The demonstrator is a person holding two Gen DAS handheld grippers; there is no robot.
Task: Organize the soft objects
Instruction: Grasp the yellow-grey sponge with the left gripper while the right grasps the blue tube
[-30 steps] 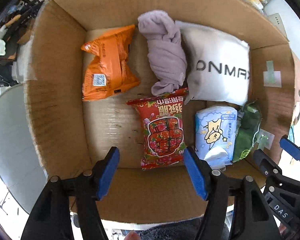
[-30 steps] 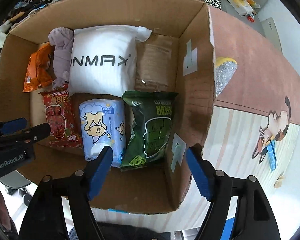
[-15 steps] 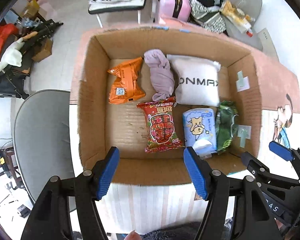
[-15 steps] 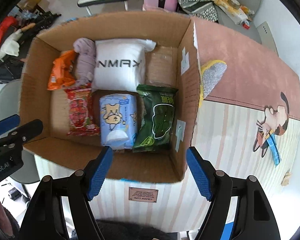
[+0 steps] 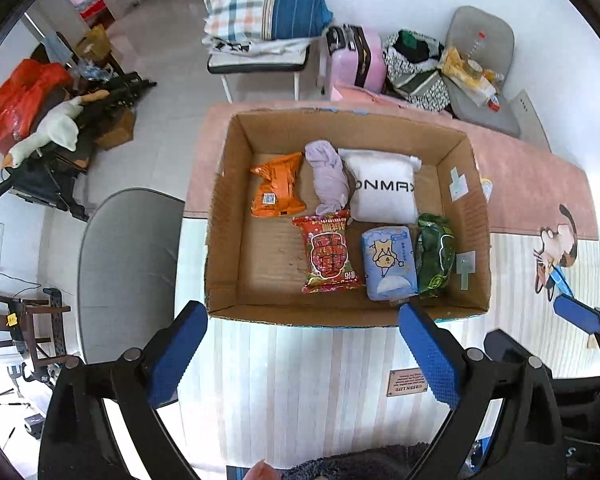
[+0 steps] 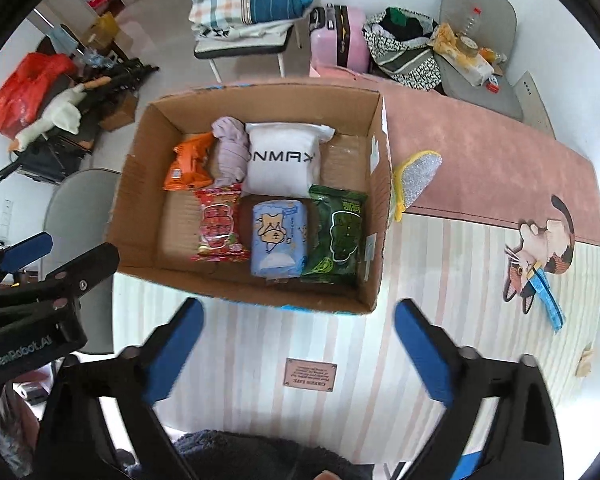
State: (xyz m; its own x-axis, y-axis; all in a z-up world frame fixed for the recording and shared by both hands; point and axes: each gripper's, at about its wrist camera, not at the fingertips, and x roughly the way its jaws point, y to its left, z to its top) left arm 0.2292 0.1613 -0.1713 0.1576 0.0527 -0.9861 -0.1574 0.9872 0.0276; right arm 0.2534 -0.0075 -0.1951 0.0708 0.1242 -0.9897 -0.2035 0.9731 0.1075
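Observation:
An open cardboard box [image 5: 224, 216] [image 6: 140, 152] stands on the table. Inside lie an orange snack bag [image 5: 277, 191] [image 6: 189, 164], a rolled lilac cloth [image 5: 329, 176] [image 6: 231, 151], a white pillow pack [image 5: 385, 192] [image 6: 284, 160], a red snack bag [image 5: 329, 256] [image 6: 218, 227], a blue tissue pack [image 5: 388, 261] [image 6: 278, 236] and a green snack bag [image 5: 436, 256] [image 6: 338, 236]. My left gripper [image 5: 304, 356] is open and empty, held high in front of the box. My right gripper [image 6: 300, 352] is open and empty, also above the near table edge.
A silver and yellow sponge cloth [image 6: 418, 178] lies on the pink and striped tablecloth [image 6: 480, 160] right of the box. A grey chair [image 5: 128, 268] stands left of the table. Chairs with bedding, a pink suitcase [image 5: 356, 62] and bags stand behind.
Both grippers have pulled up and back from the box, which now looks much smaller. The items in the box have not moved. Both grippers stay open.

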